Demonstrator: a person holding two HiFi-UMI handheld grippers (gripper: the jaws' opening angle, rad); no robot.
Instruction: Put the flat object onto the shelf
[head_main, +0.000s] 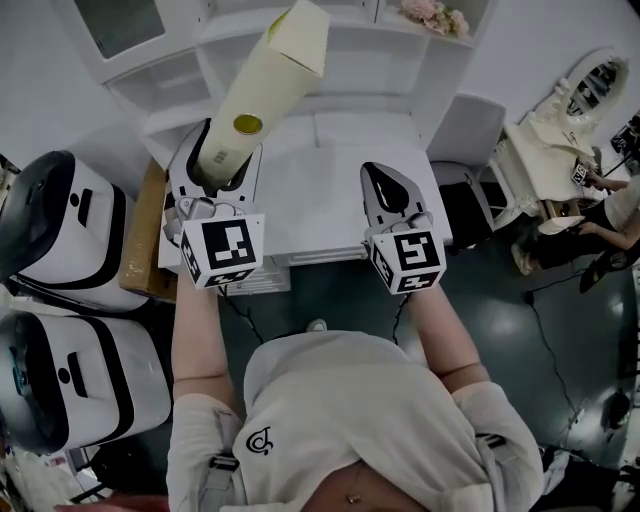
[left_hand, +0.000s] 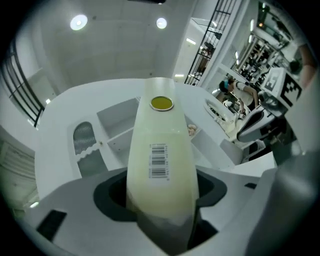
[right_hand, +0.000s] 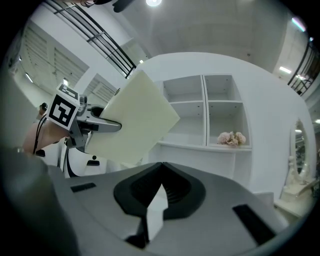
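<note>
The flat object (head_main: 265, 90) is a pale yellow pack with a yellow round sticker and a barcode. My left gripper (head_main: 222, 160) is shut on its lower end and holds it tilted up towards the white shelf unit (head_main: 330, 40). In the left gripper view the pack (left_hand: 161, 145) rises from between the jaws (left_hand: 160, 200), with the shelf's compartments (left_hand: 120, 130) behind it. The right gripper view shows the pack (right_hand: 132, 117) in front of the shelf (right_hand: 205, 107). My right gripper (head_main: 385, 190) is shut and holds nothing; its jaw tips meet (right_hand: 160, 175).
A white desk top (head_main: 320, 190) lies below the shelf. Pink flowers (right_hand: 231, 138) sit in a lower right compartment. A cardboard box (head_main: 140, 240) and two white-and-black machines (head_main: 60, 230) stand at the left. A dressing table with a mirror (head_main: 560, 130) and a seated person (head_main: 610, 215) are at the right.
</note>
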